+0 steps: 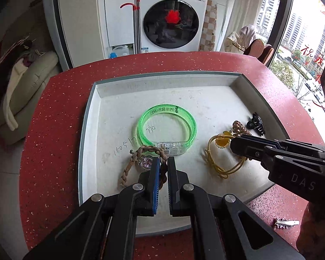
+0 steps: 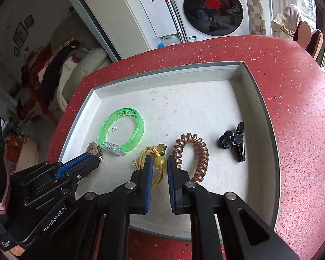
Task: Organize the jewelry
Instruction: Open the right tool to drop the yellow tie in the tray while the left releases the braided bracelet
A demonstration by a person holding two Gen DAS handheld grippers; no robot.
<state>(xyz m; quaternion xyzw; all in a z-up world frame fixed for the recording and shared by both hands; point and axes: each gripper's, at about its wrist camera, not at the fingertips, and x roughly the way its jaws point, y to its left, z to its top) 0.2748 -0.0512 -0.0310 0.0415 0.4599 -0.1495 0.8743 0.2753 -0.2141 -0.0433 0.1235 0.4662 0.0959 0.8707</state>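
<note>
Claws both stood narrowed: your left claw [image 1: 163, 164] gripped the braided bracelet [image 1: 127, 169], your right claw [image 2: 157, 162] gripped the yellow beaded hair tie [image 2: 159, 162], both inside the grey tray [image 2: 238, 99] on the red table [image 2: 292, 86].

Background's pretty lived-in: a white washer [image 1: 170, 17] at the far side with something red showing in its dark door, a red-handled mop [image 1: 136, 19] leaning just left of it, a jug [image 1: 119, 51] on the floor below, and a cream sofa [image 1: 26, 91] piled with clothes far left.
</note>
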